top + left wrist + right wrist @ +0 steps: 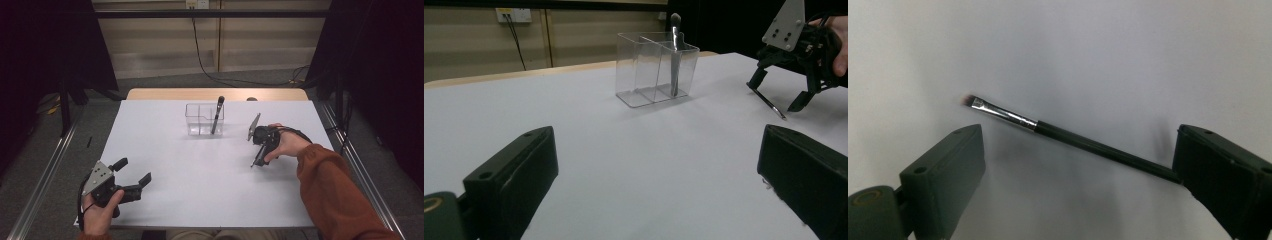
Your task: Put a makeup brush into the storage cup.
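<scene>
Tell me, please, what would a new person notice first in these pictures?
Probably the clear plastic organizer near the table's far middle, with one dark brush standing in its right compartment. Next, the right gripper, jaws open around a thin makeup brush lying on the white table. The left gripper rests open at the near left corner.

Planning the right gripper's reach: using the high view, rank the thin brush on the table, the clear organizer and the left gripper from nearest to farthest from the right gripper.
1. Thin brush: lies on the table right under the right gripper, between its open fingers.
2. Clear organizer: up the table to its left, holding a dark brush.
3. Left gripper: far across, at the near left corner.
</scene>
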A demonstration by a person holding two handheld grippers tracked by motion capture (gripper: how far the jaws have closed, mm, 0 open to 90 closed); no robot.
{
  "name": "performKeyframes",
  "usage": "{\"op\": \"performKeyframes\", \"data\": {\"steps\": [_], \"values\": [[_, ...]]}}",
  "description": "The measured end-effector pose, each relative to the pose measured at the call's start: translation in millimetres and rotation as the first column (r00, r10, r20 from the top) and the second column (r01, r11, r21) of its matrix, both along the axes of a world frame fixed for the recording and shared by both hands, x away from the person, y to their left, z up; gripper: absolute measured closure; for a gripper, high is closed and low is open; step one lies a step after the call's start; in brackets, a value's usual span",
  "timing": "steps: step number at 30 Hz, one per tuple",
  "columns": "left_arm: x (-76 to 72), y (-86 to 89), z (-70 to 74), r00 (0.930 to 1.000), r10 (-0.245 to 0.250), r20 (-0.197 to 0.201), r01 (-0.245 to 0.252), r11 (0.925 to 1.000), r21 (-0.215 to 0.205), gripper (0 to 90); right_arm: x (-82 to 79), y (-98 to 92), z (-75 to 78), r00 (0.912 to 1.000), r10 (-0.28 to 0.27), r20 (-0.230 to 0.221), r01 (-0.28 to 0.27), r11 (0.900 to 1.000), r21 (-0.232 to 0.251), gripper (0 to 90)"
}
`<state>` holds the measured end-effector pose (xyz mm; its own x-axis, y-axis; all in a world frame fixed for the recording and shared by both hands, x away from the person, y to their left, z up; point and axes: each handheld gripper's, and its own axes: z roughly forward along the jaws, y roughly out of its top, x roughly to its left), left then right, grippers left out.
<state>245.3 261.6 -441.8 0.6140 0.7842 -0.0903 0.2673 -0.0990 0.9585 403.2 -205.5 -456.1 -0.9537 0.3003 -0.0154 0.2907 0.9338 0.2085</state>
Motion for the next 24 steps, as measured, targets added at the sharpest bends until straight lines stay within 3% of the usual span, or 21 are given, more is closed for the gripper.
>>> {"op": "performKeyframes", "data": {"steps": [4, 6, 10, 24], "values": [[0.3, 0.3, -0.2, 1.0, 0.003, -0.001, -0.003, 1.0, 0.004, 2.9, 0.6, 1.7, 0.5, 0.9998, 0.017, -0.006, -0.017, 1.0, -0.014, 12.6], [0.2, -0.1, -0.1, 1.0, 0.002, -0.001, -0.002, 1.0, 0.003, 2.9, 1.3, 3.0, 0.0, 0.9994, 0.032, -0.014, -0.032, 0.999, -0.018, 21.2], [0.1, 0.2, -0.2, 1.0, 0.003, 0.0, -0.003, 1.0, 0.003, 2.9, 1.1, 3.9, 0.3, 0.9982, 0.043, -0.041, -0.044, 0.999, -0.016, 29.3], [-0.7, 0.3, 0.0, 1.0, 0.0, 0.002, 0.0, 1.0, 0.007, 2.9, -2.9, 8.6, 5.0, 0.9944, 0.08, -0.069, -0.083, 0.996, -0.045, 54.9]]}}
